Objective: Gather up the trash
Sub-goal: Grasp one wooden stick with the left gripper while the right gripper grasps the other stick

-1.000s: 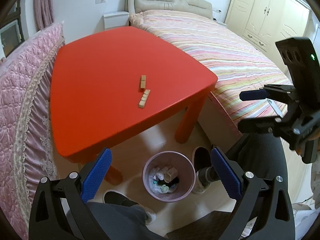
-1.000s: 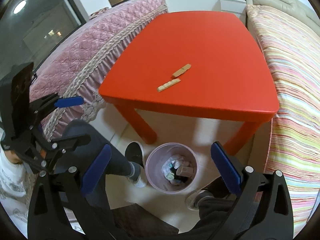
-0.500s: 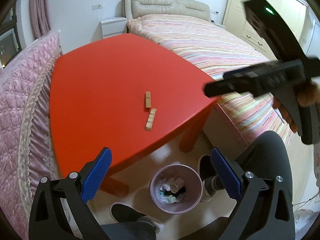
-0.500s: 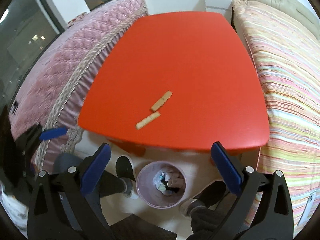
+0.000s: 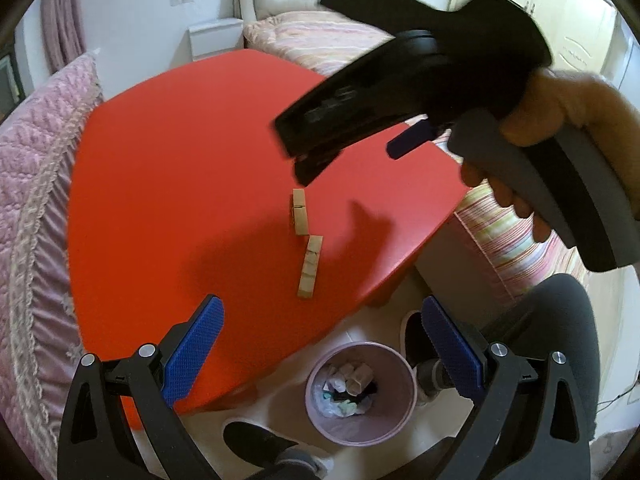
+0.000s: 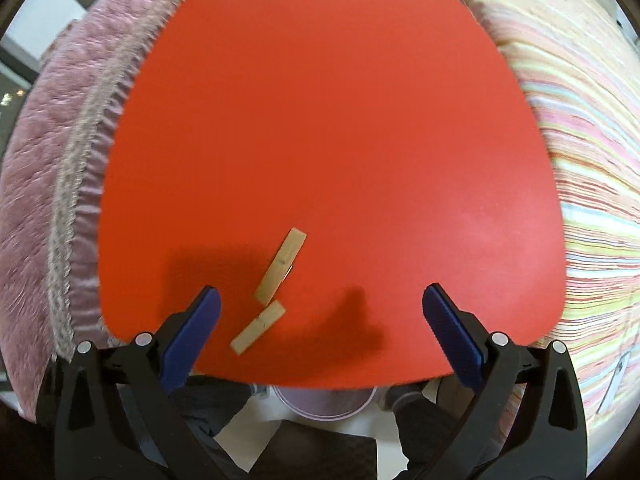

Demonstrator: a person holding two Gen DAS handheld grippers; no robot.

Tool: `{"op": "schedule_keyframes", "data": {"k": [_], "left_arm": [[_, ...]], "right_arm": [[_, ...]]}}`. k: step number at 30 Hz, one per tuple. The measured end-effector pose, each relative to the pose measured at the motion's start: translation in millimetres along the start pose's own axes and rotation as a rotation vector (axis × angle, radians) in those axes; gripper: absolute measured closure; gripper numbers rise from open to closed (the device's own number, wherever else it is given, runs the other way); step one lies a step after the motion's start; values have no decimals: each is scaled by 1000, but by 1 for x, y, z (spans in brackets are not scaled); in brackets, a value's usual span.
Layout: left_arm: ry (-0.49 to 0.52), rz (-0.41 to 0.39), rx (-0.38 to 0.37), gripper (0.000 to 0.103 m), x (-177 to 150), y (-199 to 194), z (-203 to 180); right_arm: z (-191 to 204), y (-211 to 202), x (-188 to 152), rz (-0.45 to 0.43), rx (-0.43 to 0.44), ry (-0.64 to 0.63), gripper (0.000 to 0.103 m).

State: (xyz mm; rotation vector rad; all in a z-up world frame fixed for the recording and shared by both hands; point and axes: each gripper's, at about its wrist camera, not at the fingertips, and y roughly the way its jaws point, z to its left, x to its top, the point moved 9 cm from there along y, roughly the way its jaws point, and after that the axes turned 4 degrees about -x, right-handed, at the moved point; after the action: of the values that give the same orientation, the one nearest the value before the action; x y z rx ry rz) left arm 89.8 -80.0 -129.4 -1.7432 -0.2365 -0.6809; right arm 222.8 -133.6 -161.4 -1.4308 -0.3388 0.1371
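Two wooden blocks lie end to end, nearly touching, on the red bench (image 6: 360, 120) close to its near edge: the farther block (image 6: 281, 266) angled toward the bench's middle, the nearer block (image 6: 258, 329) just short of the edge. The right tool (image 6: 320, 328) hangs above that edge with its blue-padded jaws spread wide and nothing between them, and the left tool (image 5: 320, 344) is likewise wide open and empty over the near edge. Below the edge, on the floor, stands the pink trash bin (image 5: 396, 420) holding crumpled paper and blocks.
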Motion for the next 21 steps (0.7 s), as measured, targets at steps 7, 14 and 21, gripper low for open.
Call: {"op": "schedule_keyframes", "data": {"k": [7,14,21], "left_arm": [[2,42,3,8,-2,32,2],[12,83,19,25,-3,55,1],[19,124,75,57,-4,70,1]], "right_arm": [[8,24,9,34,-24,20,5],[12,38,8,86,-9,29,36],[10,35,7,72,-29,3,63]]}}
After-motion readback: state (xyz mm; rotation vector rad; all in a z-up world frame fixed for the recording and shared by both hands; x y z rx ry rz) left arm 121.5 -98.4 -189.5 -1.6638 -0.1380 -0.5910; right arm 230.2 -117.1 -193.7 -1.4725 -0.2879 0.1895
